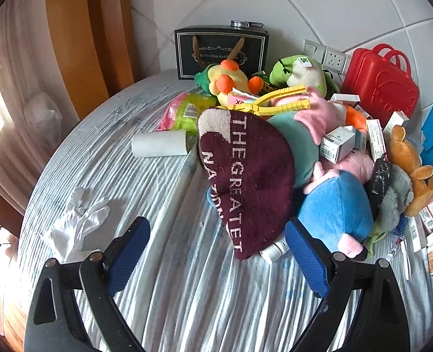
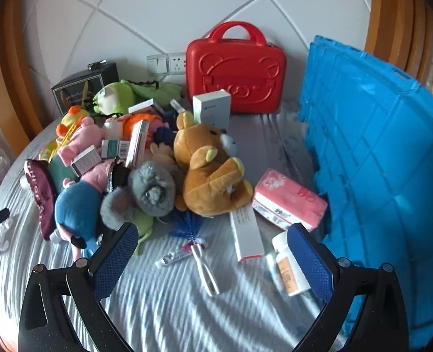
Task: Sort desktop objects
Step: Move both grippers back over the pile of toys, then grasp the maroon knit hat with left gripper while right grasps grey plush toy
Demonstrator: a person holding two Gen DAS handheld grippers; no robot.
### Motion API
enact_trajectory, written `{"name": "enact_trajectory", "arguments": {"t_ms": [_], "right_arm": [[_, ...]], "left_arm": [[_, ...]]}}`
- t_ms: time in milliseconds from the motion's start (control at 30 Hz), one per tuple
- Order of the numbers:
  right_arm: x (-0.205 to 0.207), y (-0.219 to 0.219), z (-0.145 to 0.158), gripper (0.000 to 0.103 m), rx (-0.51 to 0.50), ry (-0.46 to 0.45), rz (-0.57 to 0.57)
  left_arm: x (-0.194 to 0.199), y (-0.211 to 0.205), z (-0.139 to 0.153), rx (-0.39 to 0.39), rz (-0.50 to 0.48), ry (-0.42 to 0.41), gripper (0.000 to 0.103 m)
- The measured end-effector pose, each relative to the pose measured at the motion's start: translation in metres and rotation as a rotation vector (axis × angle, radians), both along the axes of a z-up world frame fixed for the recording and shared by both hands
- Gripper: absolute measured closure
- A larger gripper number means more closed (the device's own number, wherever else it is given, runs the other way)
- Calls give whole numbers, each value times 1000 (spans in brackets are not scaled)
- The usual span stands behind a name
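We see a table under a pale striped cloth (image 2: 187, 308), against a white panelled wall (image 2: 163, 8); the toy heap (image 2: 163, 164) lies left of the red case (image 2: 235, 67); our left gripper (image 1: 216, 258) and right gripper (image 2: 210, 261) hover spread, holding nothing.

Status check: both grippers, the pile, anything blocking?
Left gripper open, empty. Right gripper open, empty. Pile unsorted; maroon hat nearest left, brown bear ahead of right. Blue crate crowds right side.

Jumbled heap on striped cloth: maroon knit hat (image 1: 245, 182), blue plush (image 1: 336, 211), brown teddy (image 2: 210, 173), small boxes (image 1: 338, 143), pink tissue pack (image 2: 289, 199) beside
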State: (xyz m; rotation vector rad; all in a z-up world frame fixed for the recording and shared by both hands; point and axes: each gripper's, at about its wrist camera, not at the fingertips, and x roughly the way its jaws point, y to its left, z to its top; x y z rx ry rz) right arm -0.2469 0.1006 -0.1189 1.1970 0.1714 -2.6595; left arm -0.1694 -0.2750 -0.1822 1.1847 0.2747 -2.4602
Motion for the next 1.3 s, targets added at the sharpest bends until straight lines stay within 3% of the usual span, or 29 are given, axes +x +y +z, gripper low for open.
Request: {"name": "enact_trajectory", "arguments": {"t_ms": [367, 600, 700, 800, 867, 1100, 1233, 1300], "right_arm": [[-46, -24, -32, 0, -36, -103, 52], [-78, -51, -46, 0, -78, -187, 82], [-90, -69, -55, 0, -77, -213, 105], [-103, -85, -66, 11, -58, -235, 117], [-112, -92, -76, 25, -68, -274, 120], [-141, -104, -117, 27, -90, -368, 98], [-148, -115, -127, 27, -37, -366, 93], [-150, -119, -131, 34, -16, -368, 90]], "left_arm": [[-70, 10, -17, 7, -22, -29, 9], [-105, 6, -60, 36, -32, -142, 9], [-112, 4, -69, 31, -42, -147, 9], [-115, -3, -73, 60, -46, -150, 9], [-113, -6, -74, 60, -53, -147, 10], [-116, -14, -80, 51, -73, -169, 11], [-116, -22, -85, 78, -81, -164, 11], [-113, -24, -85, 79, -80, -159, 20]]}}
